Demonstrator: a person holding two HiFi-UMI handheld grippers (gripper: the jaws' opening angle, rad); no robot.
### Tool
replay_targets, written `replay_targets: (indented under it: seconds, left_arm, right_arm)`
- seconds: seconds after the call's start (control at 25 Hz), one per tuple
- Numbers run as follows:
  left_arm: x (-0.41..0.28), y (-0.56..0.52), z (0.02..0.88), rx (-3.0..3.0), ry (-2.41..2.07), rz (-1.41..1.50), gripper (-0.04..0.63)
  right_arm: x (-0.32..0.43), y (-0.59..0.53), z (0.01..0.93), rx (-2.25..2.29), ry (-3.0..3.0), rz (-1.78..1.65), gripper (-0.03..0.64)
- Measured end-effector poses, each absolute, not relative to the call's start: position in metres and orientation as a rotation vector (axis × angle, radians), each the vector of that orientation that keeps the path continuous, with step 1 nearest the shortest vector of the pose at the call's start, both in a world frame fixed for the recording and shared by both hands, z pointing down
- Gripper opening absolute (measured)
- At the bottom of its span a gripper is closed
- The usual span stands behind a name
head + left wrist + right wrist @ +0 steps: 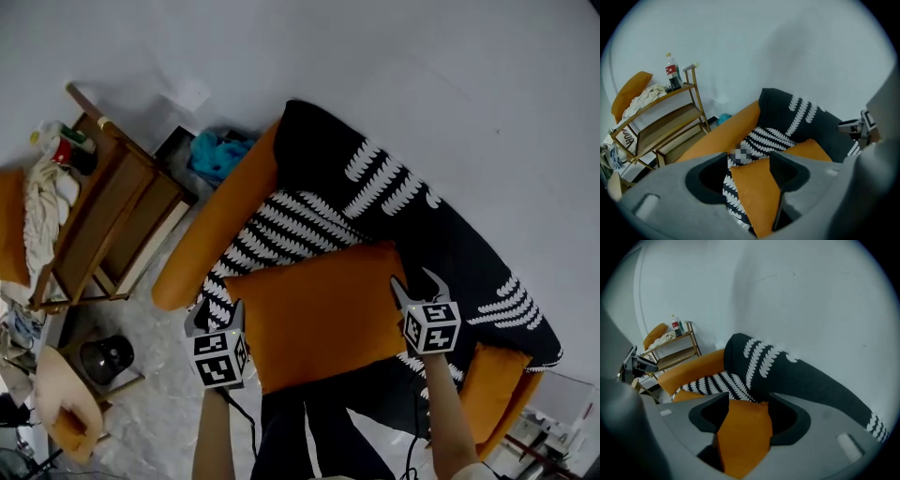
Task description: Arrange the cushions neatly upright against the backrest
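- Two grippers are on the job, and I have both of them on the same orange cushion point(323, 314).
- My left gripper point(217, 314) sits at the cushion's left edge. In the left gripper view its jaws stand wide, with a corner of the cushion wedged between them. The fabric bears hard on the jaw nearer the cushion's middle, and a sliver of patterned throw shows beside the other jaw.
- My right gripper point(415, 289) has the opposite edge. In the right gripper view the jaws are also wide, and orange fabric fills the whole gap and presses on both pads.
- From the head view, the cushion hangs broad face up between the grippers, over the front of the sofa seat. It is well short of the backrest point(422, 202) and does not lean on it.
- A black throw with white leaf print point(300, 225) covers the backrest and seat.
- The sofa's orange armrest point(220, 220) runs along the left side.
- Left of the sofa stands a wooden shelf point(112, 220). On top of it are a dark bottle with a red label point(671, 72), a heap of pale cloth point(647, 96) and a second orange cushion point(630, 91).
- Something teal point(217, 155) lies on the floor between the shelf and the armrest.
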State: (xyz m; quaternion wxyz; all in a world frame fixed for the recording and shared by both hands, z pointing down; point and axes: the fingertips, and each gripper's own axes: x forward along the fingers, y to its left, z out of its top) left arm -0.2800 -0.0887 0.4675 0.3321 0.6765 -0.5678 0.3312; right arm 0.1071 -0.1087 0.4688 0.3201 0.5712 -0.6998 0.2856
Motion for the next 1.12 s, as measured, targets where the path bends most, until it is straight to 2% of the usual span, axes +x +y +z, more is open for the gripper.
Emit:
replay_targets:
  seconds: [0.28,0.6,0.92,1.12]
  left_arm:
    - [-0.290,-0.094,0.543,1.652,-1.398,0.865,0.322]
    - [-0.295,-0.089,0.620,1.537,-1.306,0.910,0.336]
    - [-0.290,-0.079,0.663,1.487,-1.234,0.990,0.377]
    - [-0.291,-0.075,0.678,1.452,-1.232,0.969,0.380]
  right_arm:
    - [0.120,-0.127,0.545,1.372,-1.765,0.775,0.275]
    - [0.141,-0.135,0.616,1.285,-1.673,0.847,0.278]
    - [0.148,-0.132,0.659,1.166,-1.661,0.896,0.334]
    - [0.146,-0.128,0.677,1.113,-1.677,1.028,0.359]
